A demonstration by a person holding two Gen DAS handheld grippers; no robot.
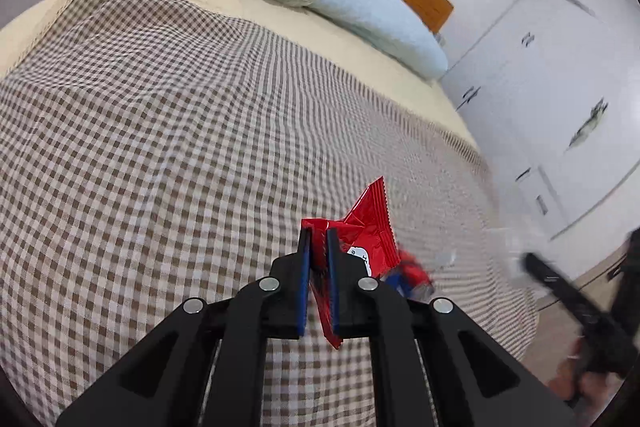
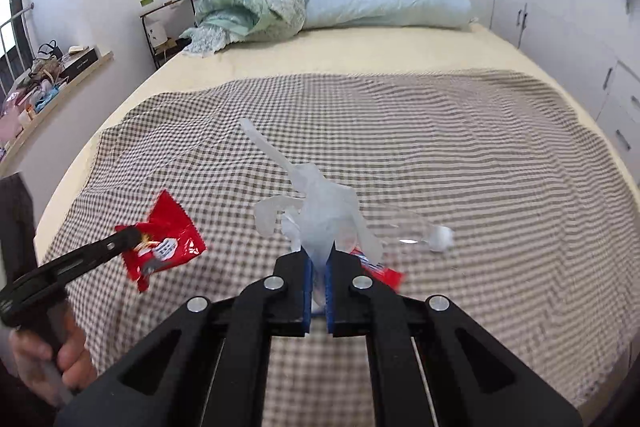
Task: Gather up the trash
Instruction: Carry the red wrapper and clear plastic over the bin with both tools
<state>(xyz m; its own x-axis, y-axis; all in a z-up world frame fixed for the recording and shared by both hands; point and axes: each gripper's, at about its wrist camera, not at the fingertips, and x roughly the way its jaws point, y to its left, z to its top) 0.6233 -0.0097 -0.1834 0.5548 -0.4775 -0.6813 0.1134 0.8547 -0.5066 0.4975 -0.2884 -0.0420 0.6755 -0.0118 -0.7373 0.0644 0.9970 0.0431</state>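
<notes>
From your left wrist camera, your left gripper has its blue pads pinched on a crumpled red foil snack wrapper, held clear above the brown-and-white checked cloth over the bed. Beyond the wrapper, near the cloth's right edge, a blurred red-and-blue packet shows. Your right gripper crosses the lower right as a dark blur.

From your right wrist camera, your right gripper is clamped on a thin translucent white plastic bag, which sticks up from between the pads. A clear plastic bottle with a white cap lies on the checked cloth just right of the bag. Your left hand holds the left gripper with the red wrapper near the cloth's left edge.
</notes>
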